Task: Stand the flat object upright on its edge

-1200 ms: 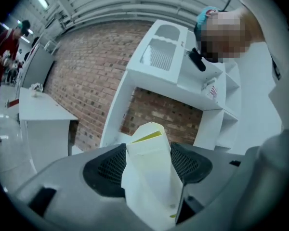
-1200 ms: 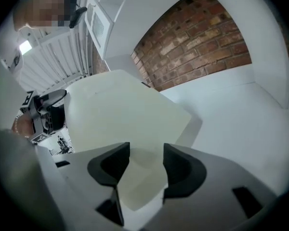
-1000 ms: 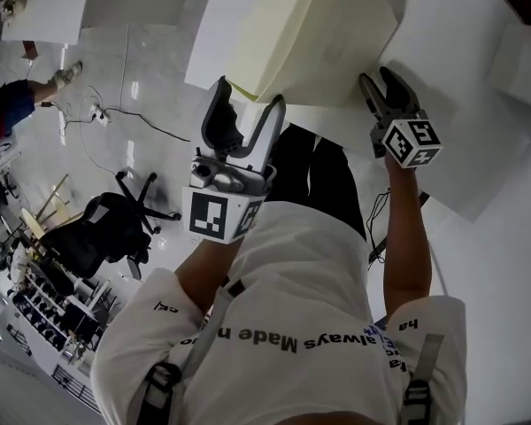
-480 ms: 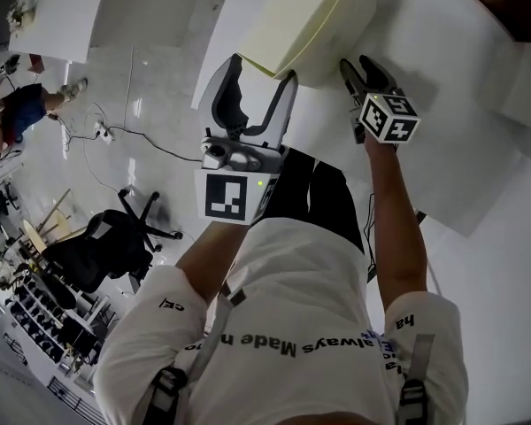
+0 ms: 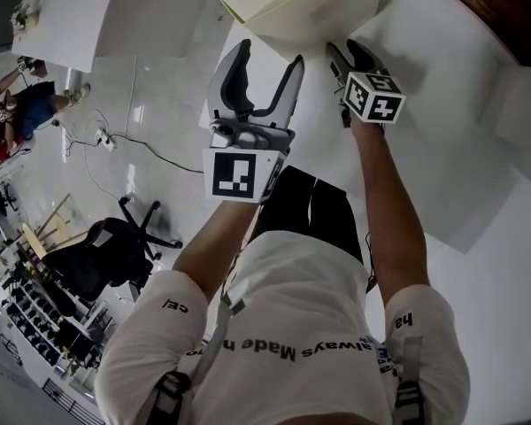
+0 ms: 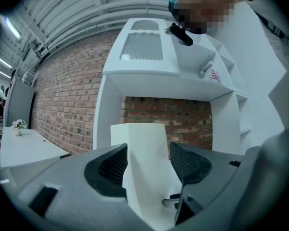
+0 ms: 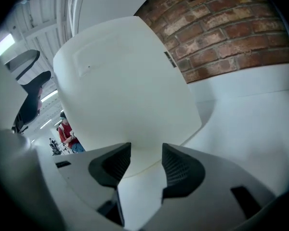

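Observation:
The flat object [image 5: 301, 7] is a pale cream slab, tipped up on the white table [image 5: 442, 104] at the top of the head view. My left gripper [image 5: 267, 56] is at the slab's near edge with its jaws apart. In the left gripper view the slab [image 6: 142, 153] stands edge-on between the jaws of the left gripper [image 6: 147, 160]; the left pad [image 6: 111, 165] is against it and a gap shows at the right pad. My right gripper [image 5: 347, 50] is at the slab's right near corner. In its own view the slab's broad face [image 7: 120, 95] fills the picture above the right gripper [image 7: 147, 160], whose jaws stand apart.
A white shelf unit [image 6: 159, 81] stands against a brick wall [image 6: 67, 105] behind the slab. Off the table's left edge the floor holds an office chair [image 5: 106, 237], cables [image 5: 115, 140] and another person [image 5: 18, 113]. A second white table [image 5: 71, 16] is at the far left.
The slab has tipped up and shifted toward the top of the head view. Both grippers have moved forward after it, and the right one has come in closer under its corner.

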A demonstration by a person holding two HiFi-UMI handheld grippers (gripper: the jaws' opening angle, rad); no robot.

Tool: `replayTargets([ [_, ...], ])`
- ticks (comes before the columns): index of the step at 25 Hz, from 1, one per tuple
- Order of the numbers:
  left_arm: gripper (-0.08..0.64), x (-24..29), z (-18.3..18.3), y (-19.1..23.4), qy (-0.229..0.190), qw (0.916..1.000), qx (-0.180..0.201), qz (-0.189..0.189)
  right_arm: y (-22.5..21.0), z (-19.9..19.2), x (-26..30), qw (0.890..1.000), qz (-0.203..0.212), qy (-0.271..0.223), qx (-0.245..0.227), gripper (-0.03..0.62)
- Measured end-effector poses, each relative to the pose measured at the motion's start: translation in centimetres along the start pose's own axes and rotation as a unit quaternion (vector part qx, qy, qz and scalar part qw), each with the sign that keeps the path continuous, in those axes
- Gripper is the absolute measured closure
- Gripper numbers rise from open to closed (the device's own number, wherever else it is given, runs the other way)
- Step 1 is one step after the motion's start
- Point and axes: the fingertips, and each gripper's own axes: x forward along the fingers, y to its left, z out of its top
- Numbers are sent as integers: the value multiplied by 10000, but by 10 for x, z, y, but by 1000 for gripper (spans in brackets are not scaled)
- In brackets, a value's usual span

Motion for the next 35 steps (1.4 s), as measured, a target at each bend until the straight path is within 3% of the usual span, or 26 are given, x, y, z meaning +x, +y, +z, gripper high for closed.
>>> replayTargets([
  [7,281,39,-18,55,62,9997,16,229,9,25,44,9995,168,-57,-255,394],
  [10,262,73,-32,88,123,9995,-159,245,8,37,57,9992,168,-60,-361,394],
  [15,247,135,-30,120,206,9995,-52,250,-3,63,84,9983,210,82,-545,393],
  [20,247,139,-31,121,150,9996,44,215,-3,65,101,9973,382,64,-621,380],
  [27,247,145,-34,110,133,9998,115,28,-26,129,94,9955,302,-804,-412,316],
  [35,247,147,-32,116,106,9999,22,62,-13,129,120,9905,616,-220,-1213,310],
])
